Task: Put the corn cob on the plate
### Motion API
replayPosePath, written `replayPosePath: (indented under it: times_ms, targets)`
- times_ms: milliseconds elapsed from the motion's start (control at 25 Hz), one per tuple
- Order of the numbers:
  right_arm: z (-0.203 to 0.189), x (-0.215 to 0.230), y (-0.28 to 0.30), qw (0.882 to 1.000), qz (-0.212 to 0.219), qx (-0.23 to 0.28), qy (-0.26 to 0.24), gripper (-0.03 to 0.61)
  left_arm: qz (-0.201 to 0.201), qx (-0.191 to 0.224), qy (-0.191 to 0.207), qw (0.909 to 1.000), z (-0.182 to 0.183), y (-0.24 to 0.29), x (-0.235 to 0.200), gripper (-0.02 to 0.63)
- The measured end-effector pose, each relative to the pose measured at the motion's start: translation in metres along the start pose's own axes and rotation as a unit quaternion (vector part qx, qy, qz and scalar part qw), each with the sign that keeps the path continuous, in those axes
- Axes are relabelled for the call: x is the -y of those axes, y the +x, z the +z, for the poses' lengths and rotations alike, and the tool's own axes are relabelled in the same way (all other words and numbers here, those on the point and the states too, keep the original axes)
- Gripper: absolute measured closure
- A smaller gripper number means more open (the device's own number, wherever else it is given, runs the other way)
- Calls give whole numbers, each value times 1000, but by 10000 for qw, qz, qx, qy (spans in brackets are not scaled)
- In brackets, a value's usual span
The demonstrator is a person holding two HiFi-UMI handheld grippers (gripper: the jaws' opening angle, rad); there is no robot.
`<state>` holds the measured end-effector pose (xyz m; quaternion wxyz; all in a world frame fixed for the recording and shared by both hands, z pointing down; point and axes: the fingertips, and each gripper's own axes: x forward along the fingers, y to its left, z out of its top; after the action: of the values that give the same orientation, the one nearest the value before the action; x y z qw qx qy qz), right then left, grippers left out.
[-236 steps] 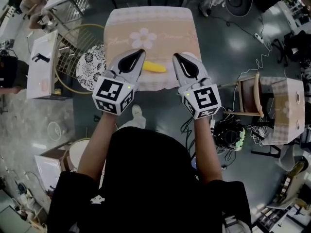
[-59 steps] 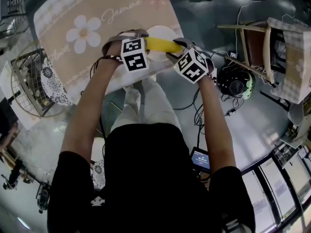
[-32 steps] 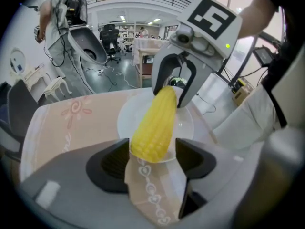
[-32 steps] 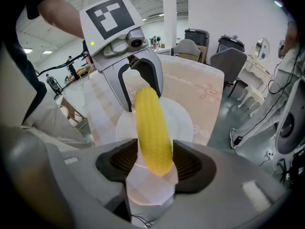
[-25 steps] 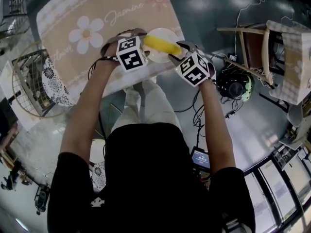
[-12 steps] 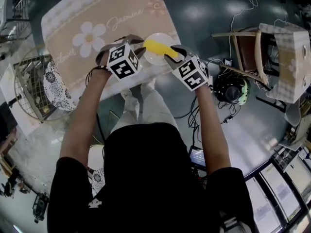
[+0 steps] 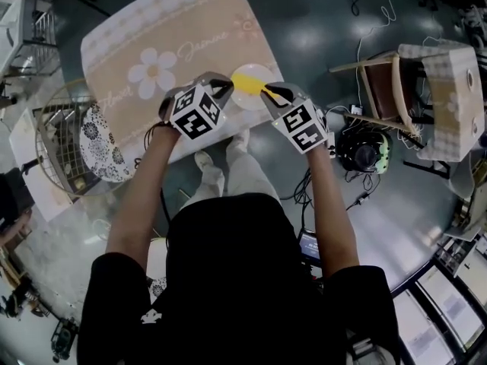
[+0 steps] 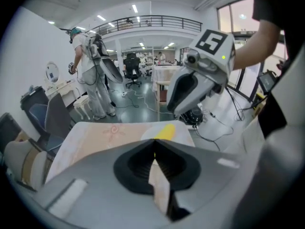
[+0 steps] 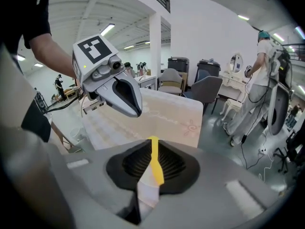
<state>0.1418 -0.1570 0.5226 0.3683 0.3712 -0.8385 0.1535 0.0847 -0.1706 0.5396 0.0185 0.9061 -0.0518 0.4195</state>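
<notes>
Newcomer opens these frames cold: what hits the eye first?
The yellow corn cob lies on the white plate at the corner of the flower-print tablecloth nearest the person. Just short of it hang the left claw and the right claw with their marker cubes, both empty. Their jaws have just been closing, the left shut, the right down to a slit.
</notes>
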Motion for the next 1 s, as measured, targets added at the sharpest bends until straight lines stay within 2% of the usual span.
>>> replayPosePath:
  times_ms: [200, 520, 800, 1000]
  targets:
    - [23, -9, -21, 9993, -180, 327, 28, 571, 178, 311, -81, 9993, 12, -28, 11, 609]
    - [51, -38, -48, 9964, -343, 760, 155, 575, 401, 728, -215, 9963, 12, -77, 28, 609]
    - [94, -69, -75, 9869, -493, 1480, 403, 575, 1155, 1506, -285, 9814, 17, -138, 36, 609]
    - [123, -92, -90, 9778, -677, 1949, 366, 575, 1476, 1639, -344, 9748, 5, -164, 44, 609]
